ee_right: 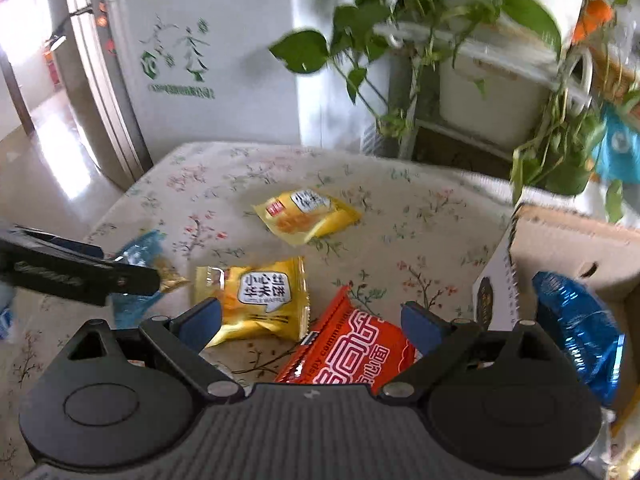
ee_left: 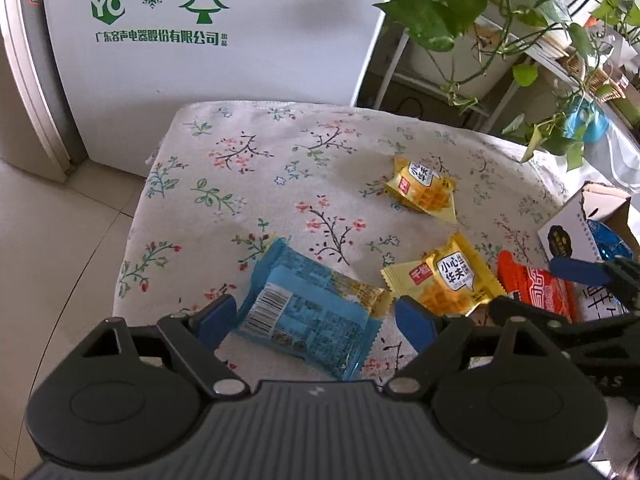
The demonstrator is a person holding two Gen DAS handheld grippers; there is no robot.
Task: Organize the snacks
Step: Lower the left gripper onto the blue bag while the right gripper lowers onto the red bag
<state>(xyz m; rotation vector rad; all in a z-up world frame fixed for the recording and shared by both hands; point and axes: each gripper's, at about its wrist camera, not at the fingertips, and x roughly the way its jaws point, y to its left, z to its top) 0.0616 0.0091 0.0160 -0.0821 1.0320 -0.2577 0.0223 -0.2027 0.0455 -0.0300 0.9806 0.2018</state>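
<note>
Waffle packets (ee_right: 256,300) are being flanked by both spread grippers (ee_left: 316,324) (ee_right: 312,326); a blue packet (ee_right: 580,328) is being held in the cardboard box (ee_right: 568,240).

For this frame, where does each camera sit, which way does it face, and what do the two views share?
Left wrist: sits on the left gripper, looks forward and down at the blue packet between its open fingers; the right gripper shows at the right edge.
Right wrist: sits on the right gripper, looks down at the orange packet and cardboard box; the left gripper shows at left.
Shared: floral tablecloth, both yellow waffle packets, white fridge.
</note>
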